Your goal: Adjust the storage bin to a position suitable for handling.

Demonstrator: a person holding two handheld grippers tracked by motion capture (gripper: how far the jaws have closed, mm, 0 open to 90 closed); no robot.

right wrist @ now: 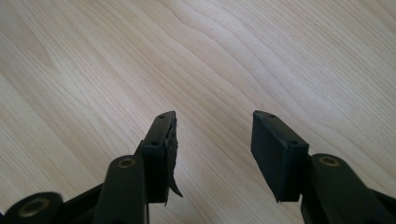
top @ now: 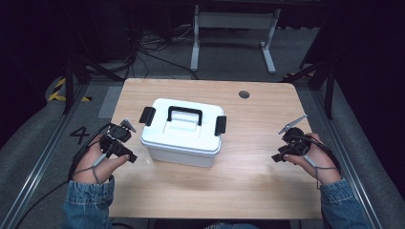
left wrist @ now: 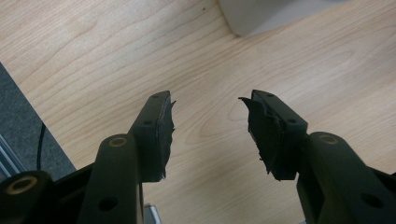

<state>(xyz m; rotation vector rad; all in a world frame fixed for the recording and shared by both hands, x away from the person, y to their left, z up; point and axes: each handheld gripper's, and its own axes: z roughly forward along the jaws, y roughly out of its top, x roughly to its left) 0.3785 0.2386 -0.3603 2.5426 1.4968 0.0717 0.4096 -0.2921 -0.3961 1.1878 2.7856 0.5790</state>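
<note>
The white box (top: pixel 184 133) sits mid-table (top: pixel 258 181), lid latched, handle (top: pixel 184 114) flat. The left gripper (top: pixel 125 153) rests just beside it, the right gripper (top: pixel 279 156) well apart; both have jaws apart and empty, seemingly poised to flank the box.

- The white box (left wrist: pixel 275 14) is cut off by the top edge in the left gripper view; a single lower corner is seen.
- The near rim of the table (top: pixel 210 217) is partly covered by the denim sleeves (top: pixel 88 200) in the high view.
- Bodies of both grippers are cropped by the bottom edge in the gripper views.
- The box's contents are hidden by its closed lid (top: pixel 184 126).
</note>
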